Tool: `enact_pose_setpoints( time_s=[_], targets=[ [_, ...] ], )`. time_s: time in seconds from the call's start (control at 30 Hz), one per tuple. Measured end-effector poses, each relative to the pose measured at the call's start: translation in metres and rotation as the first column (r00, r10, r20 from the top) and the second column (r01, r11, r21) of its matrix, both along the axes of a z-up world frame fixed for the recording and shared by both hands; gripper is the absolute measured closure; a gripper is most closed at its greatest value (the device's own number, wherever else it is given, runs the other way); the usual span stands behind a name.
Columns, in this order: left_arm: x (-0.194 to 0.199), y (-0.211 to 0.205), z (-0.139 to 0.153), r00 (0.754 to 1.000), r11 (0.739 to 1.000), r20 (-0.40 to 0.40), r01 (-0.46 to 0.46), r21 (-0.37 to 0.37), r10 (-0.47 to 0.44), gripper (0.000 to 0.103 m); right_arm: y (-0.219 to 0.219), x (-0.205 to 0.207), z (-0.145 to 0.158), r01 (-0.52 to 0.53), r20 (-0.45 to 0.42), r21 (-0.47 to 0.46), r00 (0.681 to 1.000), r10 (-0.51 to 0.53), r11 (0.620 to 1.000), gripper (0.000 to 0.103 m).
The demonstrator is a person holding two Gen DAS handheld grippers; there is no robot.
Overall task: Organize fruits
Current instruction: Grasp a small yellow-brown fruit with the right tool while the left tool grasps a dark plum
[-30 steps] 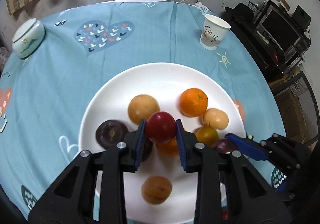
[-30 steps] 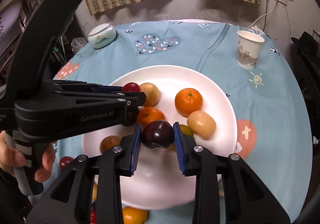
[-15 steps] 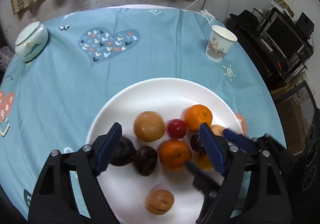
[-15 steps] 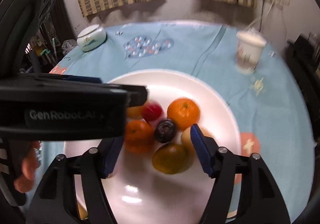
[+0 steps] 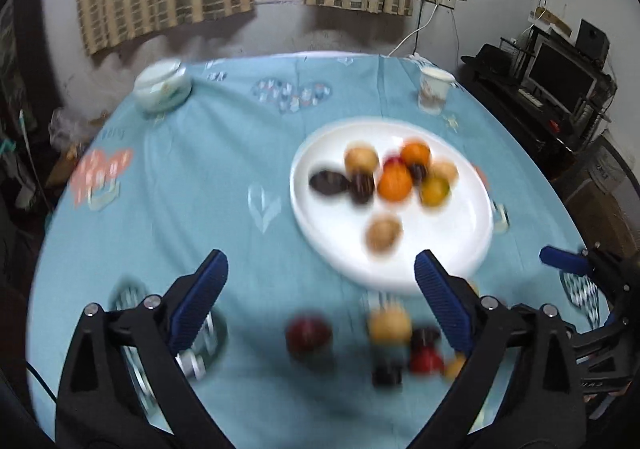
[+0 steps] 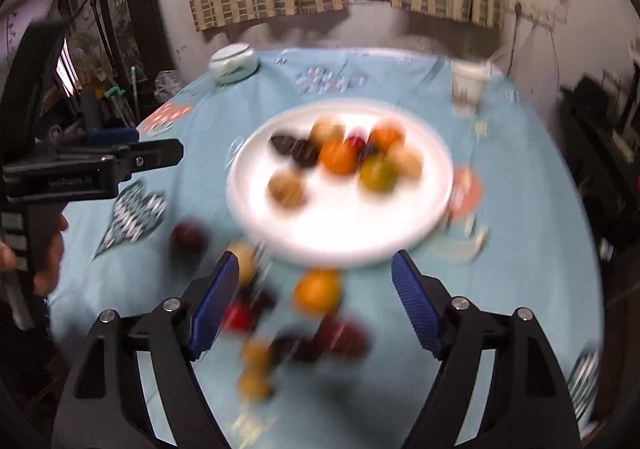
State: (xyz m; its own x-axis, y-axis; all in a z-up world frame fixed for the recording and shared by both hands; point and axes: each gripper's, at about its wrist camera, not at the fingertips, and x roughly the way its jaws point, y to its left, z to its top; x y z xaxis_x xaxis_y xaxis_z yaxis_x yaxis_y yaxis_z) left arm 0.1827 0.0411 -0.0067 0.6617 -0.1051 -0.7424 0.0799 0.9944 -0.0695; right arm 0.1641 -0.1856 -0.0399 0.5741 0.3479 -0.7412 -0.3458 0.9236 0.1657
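Light blue patterned tablecloth (image 5: 200, 177) under everything; both the left gripper (image 5: 320, 289) and right gripper (image 6: 316, 289) are spread wide, holding nothing, round glossy white plate (image 6: 400, 233) of blurry fruit ahead.

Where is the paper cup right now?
The paper cup stands on the blue tablecloth at the table's far right, just beyond the white plate of fruit, near the wall; the right wrist view shows it there too.

One white plate (image 5: 316, 225), one paper cup (image 5: 434, 91) and one lidded bowl (image 5: 162, 87) are counted; the blurred fruits cannot be reliably counted.
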Motion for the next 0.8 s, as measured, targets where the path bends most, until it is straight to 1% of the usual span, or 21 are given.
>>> enact_pose_setpoints(
  time_s=[0.1, 0.17, 0.2, 0.23, 0.3, 0.43, 0.5, 0.53, 0.57, 0.6, 0.67, 0.7, 0.73, 0.77, 0.8],
  targets=[
    [-0.043, 0.001, -0.028, 1.0, 0.999, -0.007, -0.004, -0.048, 0.004, 0.007, 0.001, -0.04, -0.024, 0.036, -0.039, 0.026, 0.999, -0.035, 0.999, 0.024],
    [-0.06, 0.0, -0.046, 1.0, 1.0, -0.02, -0.01, -0.025, 0.01, 0.007, 0.009, -0.052, -0.039, 0.043, -0.08, 0.009, 0.996, -0.042, 0.999, 0.024],
    [-0.065, -0.001, -0.054, 1.0, 1.0, -0.028, 0.004, -0.017, -0.005, 0.007, 0.012, -0.055, -0.044, 0.036, -0.096, 0.002, 0.995, -0.036, 0.999, 0.024],
    [-0.068, -0.002, -0.057, 0.999, 1.0, -0.031, 0.012, -0.017, -0.012, 0.007, 0.017, -0.057, -0.05, 0.026, -0.11, -0.009, 0.994, -0.027, 1.0, 0.024],
    [-0.069, -0.001, -0.061, 0.999, 1.0, -0.043, 0.015, -0.011, -0.015, 0.007, 0.021, -0.057, -0.053, 0.022, -0.11, -0.024, 0.994, -0.024, 0.999, 0.024],
    [-0.074, 0.002, -0.061, 0.999, 1.0, -0.036, 0.012, -0.018, -0.013, 0.007, 0.025, -0.06, -0.05, 0.012, -0.069, -0.018, 0.998, -0.013, 1.0, 0.025],
    [-0.075, 0.004, -0.063, 0.999, 1.0, -0.041, 0.008, -0.023, -0.009, 0.007, 0.026, -0.06, -0.051, -0.003, -0.073, -0.025, 0.997, 0.002, 1.0, 0.031],
    [-0.074, 0.005, -0.064, 0.999, 1.0, -0.045, 0.008, -0.025, -0.01, 0.007, 0.027, -0.06, -0.052, -0.008, -0.076, -0.028, 0.997, 0.006, 1.0, 0.039],
    [-0.074, 0.005, -0.065, 0.999, 1.0, -0.048, 0.009, -0.028, -0.01, 0.007, 0.028, -0.059, -0.053, -0.014, -0.082, -0.031, 0.997, 0.011, 0.999, 0.044],
    [-0.074, 0.005, -0.065, 0.999, 1.0, -0.051, 0.009, -0.029, -0.01, 0.007, 0.029, -0.058, -0.055, -0.019, -0.087, -0.028, 0.996, 0.017, 0.999, 0.045],
    [-0.073, 0.004, -0.066, 0.998, 0.999, -0.054, 0.012, -0.034, -0.014, 0.007, 0.031, -0.055, -0.059, -0.029, -0.104, -0.022, 0.994, 0.027, 0.999, 0.053],
    [-0.073, 0.003, -0.066, 0.998, 0.999, -0.057, 0.018, -0.037, -0.02, 0.007, 0.032, -0.053, -0.062, -0.032, -0.113, -0.019, 0.993, 0.03, 0.999, 0.055],
    [-0.073, 0.002, -0.066, 0.998, 0.999, -0.059, 0.023, -0.037, -0.025, 0.007, 0.034, -0.049, -0.067, -0.031, -0.126, -0.019, 0.992, 0.028, 0.999, 0.063],
    [-0.074, 0.0, -0.066, 0.998, 0.999, -0.06, 0.027, -0.034, -0.029, 0.007, 0.036, -0.046, -0.072, -0.031, -0.14, -0.022, 0.99, 0.028, 0.999, 0.076],
    [-0.074, -0.001, -0.066, 0.998, 0.999, -0.062, 0.033, -0.03, -0.034, 0.007, 0.037, -0.045, -0.075, -0.03, -0.141, -0.032, 0.99, 0.025, 0.999, 0.076]
  ],
)
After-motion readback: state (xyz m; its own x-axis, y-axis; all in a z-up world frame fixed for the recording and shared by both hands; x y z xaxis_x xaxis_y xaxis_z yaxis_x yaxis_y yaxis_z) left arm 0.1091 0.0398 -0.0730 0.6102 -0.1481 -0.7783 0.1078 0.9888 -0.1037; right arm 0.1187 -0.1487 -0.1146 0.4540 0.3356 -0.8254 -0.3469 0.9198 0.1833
